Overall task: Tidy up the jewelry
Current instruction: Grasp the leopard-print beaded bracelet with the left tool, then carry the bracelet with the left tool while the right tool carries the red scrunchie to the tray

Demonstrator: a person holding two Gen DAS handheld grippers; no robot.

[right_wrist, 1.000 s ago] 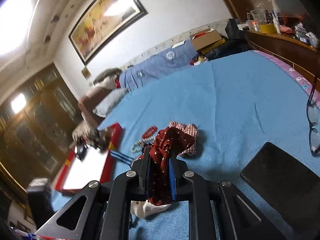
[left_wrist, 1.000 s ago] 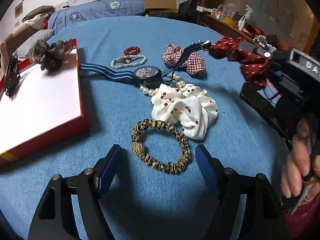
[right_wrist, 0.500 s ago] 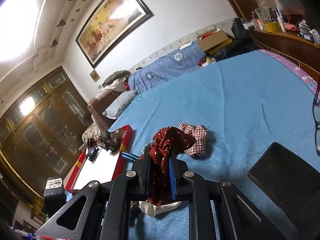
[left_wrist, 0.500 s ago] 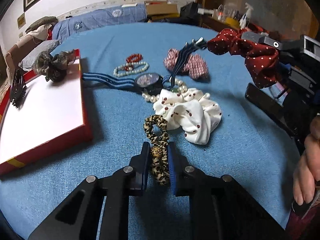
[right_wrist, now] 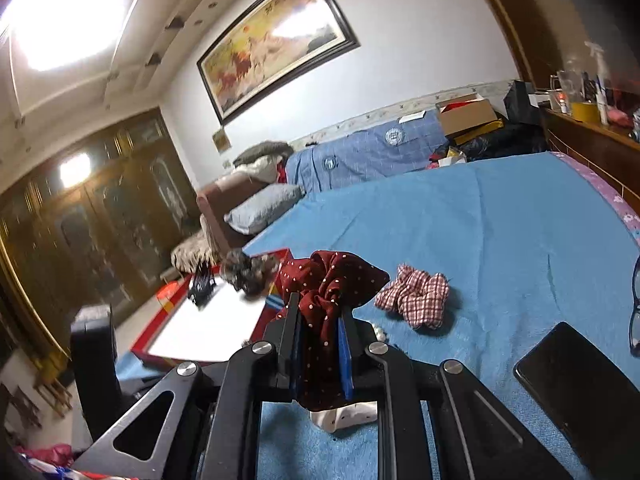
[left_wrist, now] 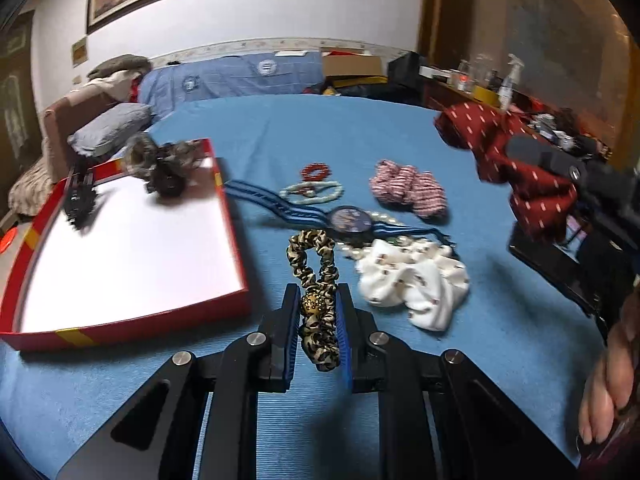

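We have two dark hair pieces in the shallow red-rimmed box (left_wrist: 224, 240), our left gripper (left_wrist: 318, 316) pinching the leopard-print fabric scrunchie (left_wrist: 316, 280), our right gripper (right_wrist: 320, 344) pinching the dark red white-dotted scrunchie (right_wrist: 332, 280), several pieces still on the blue bedspread (left_wrist: 280, 132).

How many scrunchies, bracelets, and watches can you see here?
Scrunchies: 5, leopard, red dotted, white dotted, checked, dark one in the box.
Bead bracelets: 3, red, pale green, pearl.
Watches: 1.
Total: 9
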